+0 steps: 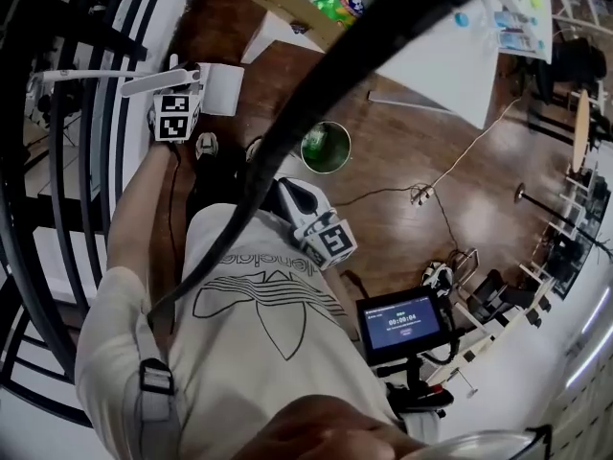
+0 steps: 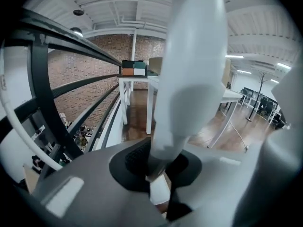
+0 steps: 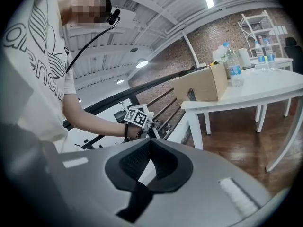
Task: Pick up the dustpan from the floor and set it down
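Note:
In the left gripper view my left gripper is shut on the dustpan's thick white handle, which rises steeply out of the jaws and fills the middle of the picture. From the head view the left gripper is at the upper left by the railing; the white handle lies across it, and a white flat piece, apparently the pan, is beside it. My right gripper hangs in front of the person's chest. Its jaws are shut with nothing between them. The right gripper view also catches the left gripper's marker cube.
A black railing runs along the left. A green bin stands on the wooden floor, with a cable trailing right. A white table carries a cardboard box and bottles. A lit screen sits lower right.

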`<action>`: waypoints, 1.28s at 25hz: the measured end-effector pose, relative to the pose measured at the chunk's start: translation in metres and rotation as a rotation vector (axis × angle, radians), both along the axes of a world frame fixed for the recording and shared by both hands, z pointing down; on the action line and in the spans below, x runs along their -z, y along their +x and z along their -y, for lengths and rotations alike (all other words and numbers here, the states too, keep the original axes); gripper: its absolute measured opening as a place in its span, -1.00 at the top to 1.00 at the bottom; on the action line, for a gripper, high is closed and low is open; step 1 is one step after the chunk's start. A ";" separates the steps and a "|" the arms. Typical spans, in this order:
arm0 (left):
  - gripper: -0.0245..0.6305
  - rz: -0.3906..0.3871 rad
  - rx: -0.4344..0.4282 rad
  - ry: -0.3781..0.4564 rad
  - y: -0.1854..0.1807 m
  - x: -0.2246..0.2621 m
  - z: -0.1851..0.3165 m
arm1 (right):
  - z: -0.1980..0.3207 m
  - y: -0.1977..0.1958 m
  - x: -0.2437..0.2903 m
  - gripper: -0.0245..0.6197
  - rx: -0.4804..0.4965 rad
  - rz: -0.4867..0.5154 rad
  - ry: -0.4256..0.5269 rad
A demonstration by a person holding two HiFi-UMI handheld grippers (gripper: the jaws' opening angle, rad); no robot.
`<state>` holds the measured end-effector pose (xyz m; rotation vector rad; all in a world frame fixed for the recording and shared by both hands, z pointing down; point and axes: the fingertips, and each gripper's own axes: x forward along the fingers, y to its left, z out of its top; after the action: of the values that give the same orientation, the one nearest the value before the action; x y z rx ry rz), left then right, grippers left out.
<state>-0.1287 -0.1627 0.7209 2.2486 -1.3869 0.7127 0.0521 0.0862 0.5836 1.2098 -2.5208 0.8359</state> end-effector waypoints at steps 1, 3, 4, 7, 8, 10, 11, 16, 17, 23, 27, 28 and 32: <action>0.73 -0.002 -0.001 0.012 0.001 0.013 -0.002 | 0.005 -0.002 0.003 0.91 0.003 0.008 0.015; 0.73 0.002 0.002 0.037 0.001 0.043 -0.006 | 0.019 -0.003 0.010 0.92 0.008 0.029 0.059; 0.73 0.002 0.006 0.046 0.001 0.059 -0.010 | 0.026 -0.004 0.016 0.92 0.008 0.043 0.086; 0.73 -0.015 0.015 0.050 0.007 0.104 -0.029 | 0.042 -0.003 0.035 0.92 0.020 0.083 0.162; 0.73 -0.020 0.014 0.052 0.009 0.117 -0.036 | 0.046 -0.002 0.037 0.92 0.027 0.090 0.184; 0.73 -0.029 0.013 0.065 0.013 0.140 -0.046 | 0.057 -0.003 0.044 0.92 0.041 0.099 0.221; 0.73 -0.034 0.014 0.075 0.014 0.150 -0.048 | 0.063 -0.005 0.048 0.92 0.049 0.108 0.237; 0.73 -0.059 0.036 0.113 0.013 0.178 -0.056 | 0.078 -0.018 0.054 0.92 0.099 0.141 0.276; 0.73 -0.060 0.039 0.115 0.013 0.180 -0.057 | 0.078 -0.020 0.054 0.92 0.107 0.146 0.278; 0.73 -0.052 0.022 0.104 0.019 0.181 -0.069 | 0.079 -0.024 0.054 0.92 0.126 0.162 0.269; 0.73 -0.047 0.010 0.101 0.022 0.179 -0.074 | 0.076 -0.022 0.050 0.92 0.121 0.161 0.254; 0.73 -0.044 0.009 0.100 0.022 0.178 -0.073 | 0.076 -0.022 0.050 0.92 0.119 0.162 0.252; 0.73 -0.037 0.009 0.086 0.020 0.167 -0.069 | 0.073 -0.019 0.049 0.92 0.109 0.157 0.241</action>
<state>-0.1089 -0.0937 0.5534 2.3075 -1.4348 0.6167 0.0328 0.0130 0.5349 1.0980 -2.8539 0.6379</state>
